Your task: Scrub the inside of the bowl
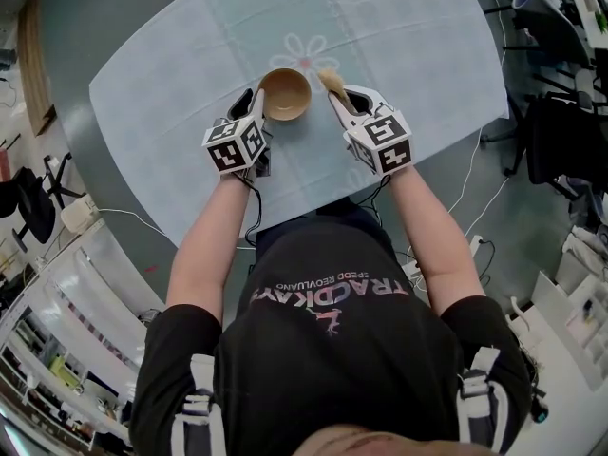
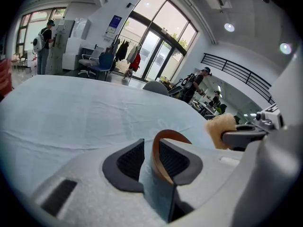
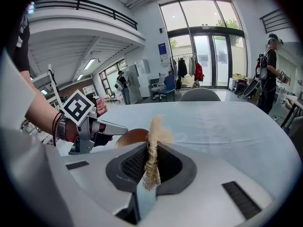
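A small wooden bowl (image 1: 285, 94) stands on the pale blue tablecloth (image 1: 171, 74). My left gripper (image 1: 251, 105) is shut on the bowl's left rim (image 2: 158, 157); the brown wall shows pinched between the dark pads. My right gripper (image 1: 334, 96) hovers just right of the bowl, shut on a tan fibre scrubber (image 1: 329, 80). In the right gripper view the scrubber (image 3: 152, 155) stands upright between the pads, with the bowl (image 3: 132, 137) beyond it to the left. The scrubber (image 2: 220, 129) also shows at the right of the left gripper view, outside the bowl.
The cloth covers an oval table (image 1: 66, 27) with bare grey edge at the left. Cables (image 1: 475, 169) trail on the floor at the right. Chairs and desks (image 1: 560, 131) stand off to the right. People stand far off in the hall (image 3: 271, 65).
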### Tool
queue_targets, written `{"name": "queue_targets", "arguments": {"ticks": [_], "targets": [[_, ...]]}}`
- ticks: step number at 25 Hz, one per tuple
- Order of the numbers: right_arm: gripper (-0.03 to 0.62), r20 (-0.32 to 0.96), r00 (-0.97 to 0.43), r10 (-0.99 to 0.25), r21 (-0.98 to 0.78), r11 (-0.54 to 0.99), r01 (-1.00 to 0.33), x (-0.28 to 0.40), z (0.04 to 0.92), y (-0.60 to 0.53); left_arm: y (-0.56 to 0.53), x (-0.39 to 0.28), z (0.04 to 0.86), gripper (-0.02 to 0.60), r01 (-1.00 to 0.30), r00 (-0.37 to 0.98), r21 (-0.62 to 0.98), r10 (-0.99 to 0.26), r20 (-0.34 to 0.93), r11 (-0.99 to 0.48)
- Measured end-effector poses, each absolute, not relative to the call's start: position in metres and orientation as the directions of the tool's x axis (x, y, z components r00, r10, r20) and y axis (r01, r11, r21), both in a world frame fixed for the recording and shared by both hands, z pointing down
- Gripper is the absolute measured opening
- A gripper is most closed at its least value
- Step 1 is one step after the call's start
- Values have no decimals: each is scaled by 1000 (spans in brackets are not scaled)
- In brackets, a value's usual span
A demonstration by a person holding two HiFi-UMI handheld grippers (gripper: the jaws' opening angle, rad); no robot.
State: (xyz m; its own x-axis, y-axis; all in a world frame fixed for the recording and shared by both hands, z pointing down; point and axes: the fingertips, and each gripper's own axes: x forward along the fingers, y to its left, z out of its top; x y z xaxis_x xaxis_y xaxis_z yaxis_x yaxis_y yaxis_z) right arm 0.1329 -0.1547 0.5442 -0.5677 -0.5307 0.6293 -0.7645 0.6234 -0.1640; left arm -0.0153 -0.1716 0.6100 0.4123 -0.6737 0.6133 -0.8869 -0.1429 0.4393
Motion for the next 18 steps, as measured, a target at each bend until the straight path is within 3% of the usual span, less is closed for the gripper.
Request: {"name": "queue_targets", "arguments": {"ticks": [6,13,18], "targets": [[32,580,-577,-575,-181,600,-779,124,521,-147,-156,-38,567,26,-904,398,372,-726,560,-210],[32,442,-581,-683,-174,570,-803,97,458,-135,-128,-60,473,17,-891,455,191,-801,390,-413],[32,349,-572,-743,-139,562,-815,82,410,-108,-99,-68,419,17,-870,493,137,-824,280,-474]]}}
